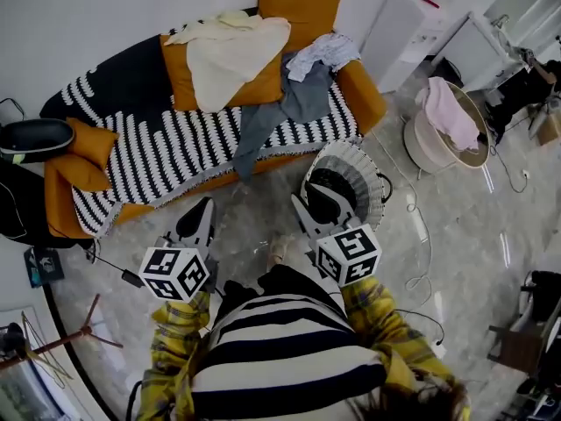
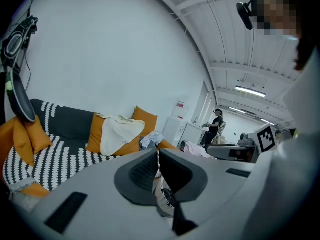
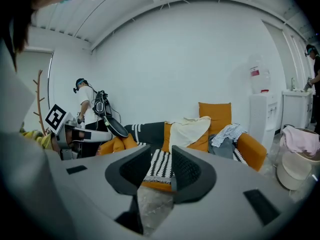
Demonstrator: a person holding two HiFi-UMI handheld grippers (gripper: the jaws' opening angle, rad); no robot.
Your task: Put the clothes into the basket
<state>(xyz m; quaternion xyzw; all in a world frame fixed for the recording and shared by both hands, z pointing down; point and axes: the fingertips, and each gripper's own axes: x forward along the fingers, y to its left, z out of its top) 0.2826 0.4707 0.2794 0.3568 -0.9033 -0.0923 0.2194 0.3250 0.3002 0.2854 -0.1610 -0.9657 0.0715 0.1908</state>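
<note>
A cream cloth (image 1: 232, 55) lies over the orange sofa's (image 1: 364, 95) backrest. A grey garment (image 1: 294, 103) hangs off the seat, with a white patterned cloth (image 1: 323, 55) beside it. The round basket (image 1: 429, 147) stands on the floor right of the sofa, a pink cloth (image 1: 451, 112) draped over its rim. My left gripper (image 1: 204, 204) is shut and empty, pointing at the sofa from the floor in front. My right gripper (image 1: 314, 196) stands open with nothing between its jaws. In the right gripper view the cream cloth (image 3: 190, 131), grey garment (image 3: 222, 146) and basket (image 3: 295, 166) lie beyond the gripper (image 3: 161, 156).
A black-and-white striped blanket (image 1: 175, 147) covers the sofa seat. A round ribbed object (image 1: 355, 174) sits on the floor just behind my right gripper. Cables (image 1: 421, 235) trail over the marble floor. A white cabinet (image 1: 403, 24) stands right of the sofa.
</note>
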